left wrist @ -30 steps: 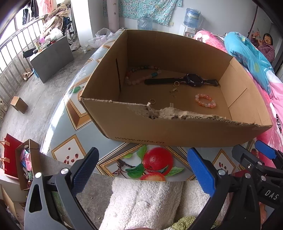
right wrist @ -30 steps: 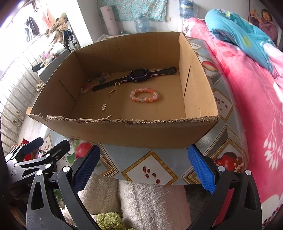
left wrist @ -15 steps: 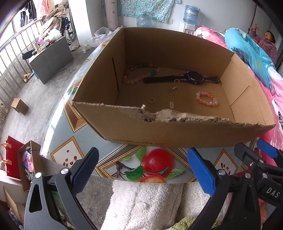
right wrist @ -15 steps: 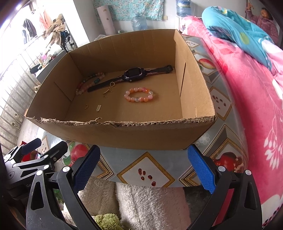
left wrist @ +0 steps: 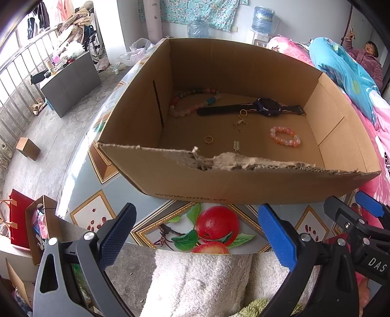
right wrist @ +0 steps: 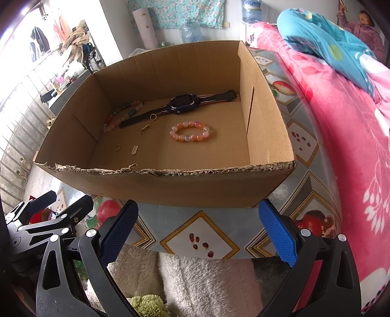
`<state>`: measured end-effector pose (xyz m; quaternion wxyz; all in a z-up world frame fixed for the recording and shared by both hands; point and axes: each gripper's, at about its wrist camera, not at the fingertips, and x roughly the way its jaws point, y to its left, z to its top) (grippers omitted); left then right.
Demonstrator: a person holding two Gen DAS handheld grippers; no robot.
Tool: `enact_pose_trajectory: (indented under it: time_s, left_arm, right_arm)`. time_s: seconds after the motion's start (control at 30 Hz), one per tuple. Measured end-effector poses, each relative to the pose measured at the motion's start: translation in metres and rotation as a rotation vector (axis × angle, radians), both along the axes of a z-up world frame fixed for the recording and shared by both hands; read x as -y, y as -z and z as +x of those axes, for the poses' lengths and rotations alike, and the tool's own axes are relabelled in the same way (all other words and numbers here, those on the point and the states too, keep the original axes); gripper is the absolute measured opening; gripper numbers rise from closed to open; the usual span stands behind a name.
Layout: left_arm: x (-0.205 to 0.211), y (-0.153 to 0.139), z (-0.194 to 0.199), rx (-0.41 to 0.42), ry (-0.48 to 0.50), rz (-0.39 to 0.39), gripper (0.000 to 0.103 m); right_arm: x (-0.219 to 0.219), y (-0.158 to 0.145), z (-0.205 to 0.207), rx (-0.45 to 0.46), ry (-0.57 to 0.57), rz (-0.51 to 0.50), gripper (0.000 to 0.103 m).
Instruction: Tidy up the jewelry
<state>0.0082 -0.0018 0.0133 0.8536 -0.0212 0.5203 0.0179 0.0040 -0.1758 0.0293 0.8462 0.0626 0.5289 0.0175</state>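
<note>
In the right wrist view, the small gold ring (right wrist: 117,147) at centre left could be missed or flicked aside by broad pads, and the torn front wall of the cardboard box (right wrist: 170,187) could be snagged. The orange bead bracelet (right wrist: 189,131) is seen mid-frame, well beyond the right gripper (right wrist: 198,234) at the bottom. Both the right gripper and the left gripper (left wrist: 195,240) are held wide and empty.

Daylight enters through a barred window (left wrist: 14,80) on the left over a grey concrete floor (left wrist: 61,136). A floral curtain (left wrist: 195,12) hangs on the white back wall, beside a water dispenser (left wrist: 262,22). A pink-quilted bed (right wrist: 341,122) lies right.
</note>
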Motion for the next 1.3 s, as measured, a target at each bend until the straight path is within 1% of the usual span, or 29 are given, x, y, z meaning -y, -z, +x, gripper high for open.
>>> enact_pose_trajectory:
  time_s: [0.7, 1.3]
  left_arm:
    - [-0.0018, 0.0001, -0.0003, -0.003, 0.002, -0.006, 0.098]
    - [0.0009, 0.0009, -0.0006, -0.003, 0.007, 0.006, 0.098]
  right_arm:
    - [-0.0035, 0.0002, -0.001, -0.007, -0.006, -0.001, 0.095]
    - [-0.001, -0.0012, -0.0001, -0.007, 0.0, 0.005, 0.095]
